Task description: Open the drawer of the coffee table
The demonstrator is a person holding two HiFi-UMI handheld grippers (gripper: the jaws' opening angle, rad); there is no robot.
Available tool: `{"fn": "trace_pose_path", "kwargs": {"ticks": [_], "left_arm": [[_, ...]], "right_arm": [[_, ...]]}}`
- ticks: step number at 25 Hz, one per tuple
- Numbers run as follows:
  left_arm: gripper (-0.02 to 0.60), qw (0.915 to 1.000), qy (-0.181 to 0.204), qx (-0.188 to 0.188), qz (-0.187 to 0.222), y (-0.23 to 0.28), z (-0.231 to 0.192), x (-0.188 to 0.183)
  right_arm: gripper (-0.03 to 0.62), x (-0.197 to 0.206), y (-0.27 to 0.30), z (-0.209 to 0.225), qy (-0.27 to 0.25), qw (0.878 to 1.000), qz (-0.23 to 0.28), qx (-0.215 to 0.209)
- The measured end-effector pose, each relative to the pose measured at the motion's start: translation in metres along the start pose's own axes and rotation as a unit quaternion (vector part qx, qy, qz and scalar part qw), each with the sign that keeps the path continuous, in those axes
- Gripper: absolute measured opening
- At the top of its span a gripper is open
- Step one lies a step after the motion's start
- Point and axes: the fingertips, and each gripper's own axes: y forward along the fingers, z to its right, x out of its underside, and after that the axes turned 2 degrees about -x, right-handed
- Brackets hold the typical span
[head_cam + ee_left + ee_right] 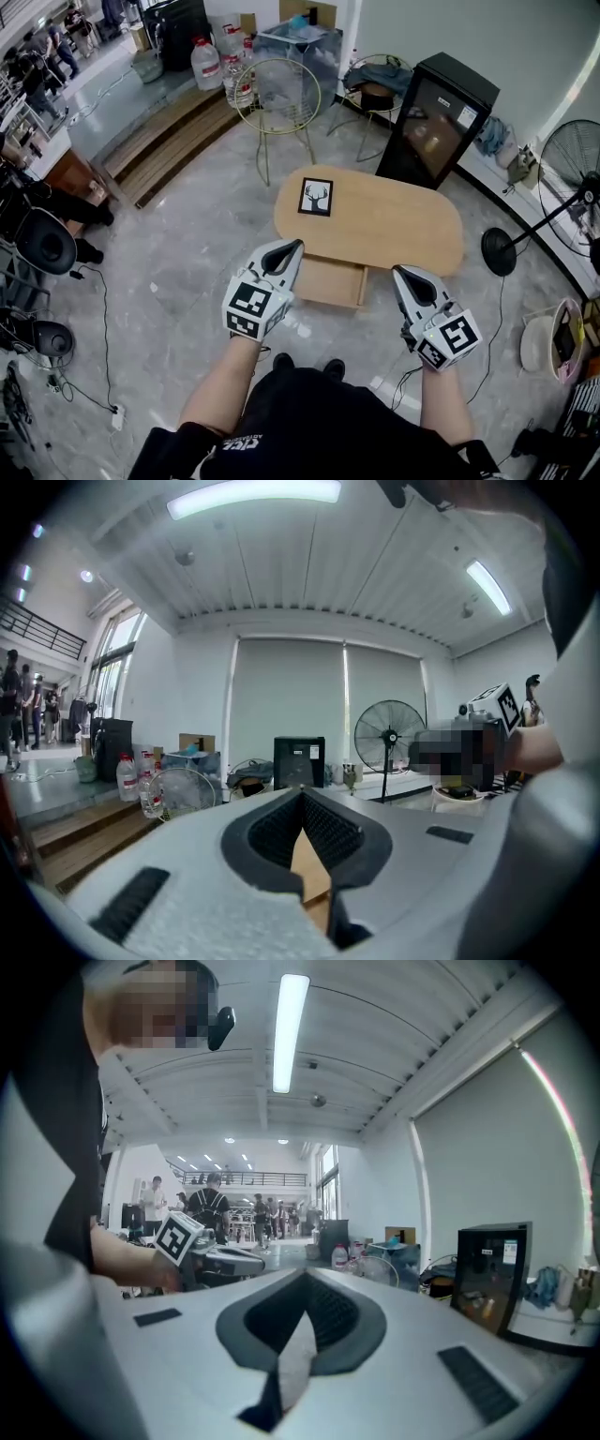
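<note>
Dark top and two bare forearms, closest to lens. Left gripper: jaws together, nothing betw. them as I read its own view; held in air, tip by drawer's left side in head view. Right gripper: jaws together, empty, in air just right of drawer. Drawer: light wood, stands pulled out from under near edge of oval coffee-table tabletop, betw. the two grippers. Deer picture: flat on tabletop, far-left end. Beyond: wire chair, black cabinet; floor fan at right.
</note>
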Motion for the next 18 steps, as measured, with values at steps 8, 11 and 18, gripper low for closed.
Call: {"fn": "trace_pose_path", "kwargs": {"ticks": [8, 11, 18], "left_arm": [[0.009, 0.9997, 0.01, 0.016, -0.014, 0.008, 0.02, -0.005], [0.009, 0.9997, 0.006, 0.019, -0.016, 0.006, 0.024, -0.005], [0.009, 0.9989, 0.028, 0.026, -0.029, 0.009, 0.032, -0.01]], "right_arm": [[0.002, 0.004, -0.013, 0.025, 0.035, 0.999, 0.024, 0.007], [0.002, 0.004, -0.015, 0.026, 0.035, 0.999, 0.03, 0.01], [0.002, 0.009, -0.026, 0.035, 0.049, 0.998, 0.031, 0.014]]}}
